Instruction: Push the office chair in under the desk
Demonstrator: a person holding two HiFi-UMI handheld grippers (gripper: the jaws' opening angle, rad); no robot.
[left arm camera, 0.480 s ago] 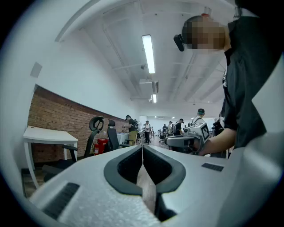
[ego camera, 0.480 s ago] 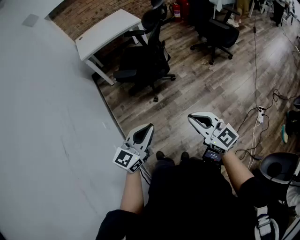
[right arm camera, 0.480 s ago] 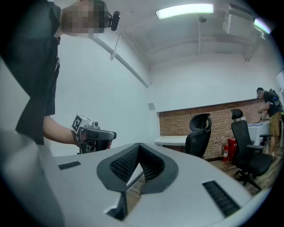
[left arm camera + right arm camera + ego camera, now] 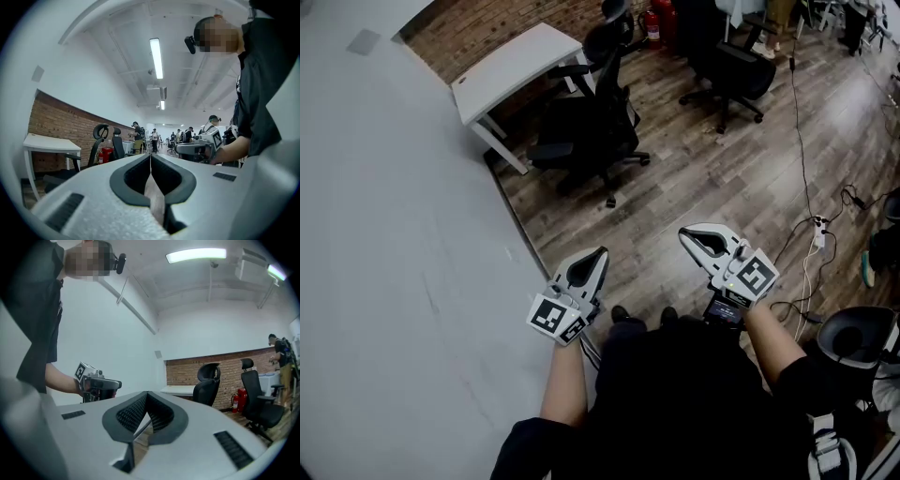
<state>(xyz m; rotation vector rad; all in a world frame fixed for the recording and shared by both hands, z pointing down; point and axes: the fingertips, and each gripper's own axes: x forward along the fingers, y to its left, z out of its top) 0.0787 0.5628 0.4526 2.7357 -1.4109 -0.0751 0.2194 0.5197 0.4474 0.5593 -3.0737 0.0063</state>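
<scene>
i hold my left gripper (image 4: pixel 598 253) and my right gripper (image 4: pixel 686 234) level in front of me above the wooden floor (image 4: pixel 722 178), each with its jaws pressed together and nothing between them. the black office chair (image 4: pixel 591 127) stands well ahead of both, just beside the long side of the white desk (image 4: pixel 511 64), with its seat showing out from the desk top. the desk sits in the corner where the grey wall (image 4: pixel 394 234) meets the brick wall (image 4: pixel 487 23), and a second black chair (image 4: pixel 727 70) stands further right.
</scene>
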